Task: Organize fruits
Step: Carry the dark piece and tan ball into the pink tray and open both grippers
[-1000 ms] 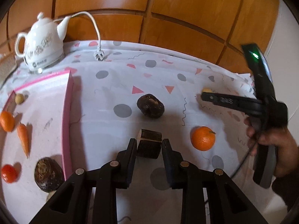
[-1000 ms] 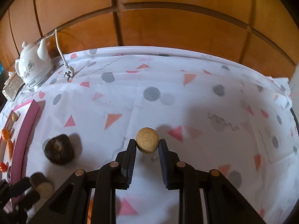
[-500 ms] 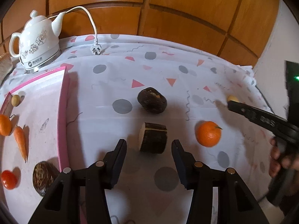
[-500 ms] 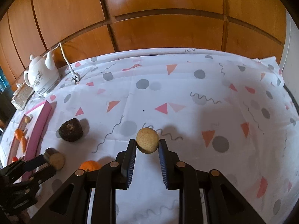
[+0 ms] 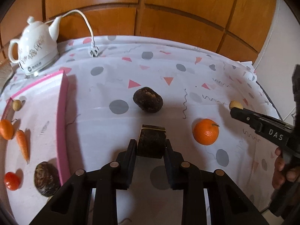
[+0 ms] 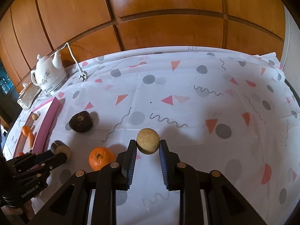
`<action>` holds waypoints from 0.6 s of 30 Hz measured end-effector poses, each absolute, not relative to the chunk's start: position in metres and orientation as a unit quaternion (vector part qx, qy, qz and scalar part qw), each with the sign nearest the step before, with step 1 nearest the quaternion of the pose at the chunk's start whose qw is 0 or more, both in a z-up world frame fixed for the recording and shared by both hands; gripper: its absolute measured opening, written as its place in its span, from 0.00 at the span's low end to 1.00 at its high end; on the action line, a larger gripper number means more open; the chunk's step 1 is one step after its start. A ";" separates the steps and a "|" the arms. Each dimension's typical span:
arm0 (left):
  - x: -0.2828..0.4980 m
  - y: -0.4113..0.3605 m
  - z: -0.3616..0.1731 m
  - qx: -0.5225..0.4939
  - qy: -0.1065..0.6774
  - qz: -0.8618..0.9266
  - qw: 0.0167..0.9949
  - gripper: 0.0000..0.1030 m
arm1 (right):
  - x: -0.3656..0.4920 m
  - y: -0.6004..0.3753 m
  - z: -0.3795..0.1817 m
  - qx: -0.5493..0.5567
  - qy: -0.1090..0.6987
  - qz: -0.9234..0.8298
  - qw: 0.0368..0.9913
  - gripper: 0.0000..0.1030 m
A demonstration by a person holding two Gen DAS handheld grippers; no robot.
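The left tool (image 5: 151, 146) has just been closing and is now clamped on a dark cut root chunk (image 5: 151, 143), whose long axis runs away from the camera with its flat pale cut face pointing to the far wall. The right tool (image 6: 148, 146) is clamped on a small round tan fruit (image 6: 148, 140), held above the worktop (image 6: 187, 86). A mandarin (image 5: 206, 131) lies just beside the chunk, with a dark round root (image 5: 148, 99) beyond and a pink tray (image 5: 62, 112) to the left.
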State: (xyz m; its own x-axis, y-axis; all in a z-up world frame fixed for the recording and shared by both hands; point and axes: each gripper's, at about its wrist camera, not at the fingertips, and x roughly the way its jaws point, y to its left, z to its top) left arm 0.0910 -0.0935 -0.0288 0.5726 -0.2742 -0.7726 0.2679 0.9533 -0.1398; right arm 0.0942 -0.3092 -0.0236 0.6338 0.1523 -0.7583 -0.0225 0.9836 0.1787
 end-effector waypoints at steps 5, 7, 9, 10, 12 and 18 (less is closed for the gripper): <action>0.082 -0.086 -0.016 -0.010 0.422 -0.148 0.895 0.27 | 0.088 -0.306 -0.022 0.079 0.424 0.050 0.901 0.23; 0.078 -0.083 -0.010 -0.013 0.414 -0.147 0.898 0.27 | 0.085 -0.304 -0.019 0.080 0.421 0.054 0.902 0.23; 0.075 -0.080 -0.004 -0.015 0.407 -0.145 0.902 0.27 | 0.081 -0.300 -0.014 0.077 0.416 0.060 0.904 0.23; 0.073 -0.079 -0.002 -0.016 0.404 -0.144 0.903 0.27 | 0.080 -0.298 -0.012 0.077 0.415 0.062 0.905 0.23; 0.070 -0.075 0.003 -0.017 0.398 -0.142 0.906 0.27 | 0.077 -0.292 -0.006 0.076 0.410 0.074 0.906 0.23; 0.061 -0.061 0.015 -0.030 0.384 -0.133 0.913 0.27 | 0.071 -0.268 0.005 0.064 0.402 0.108 0.907 0.23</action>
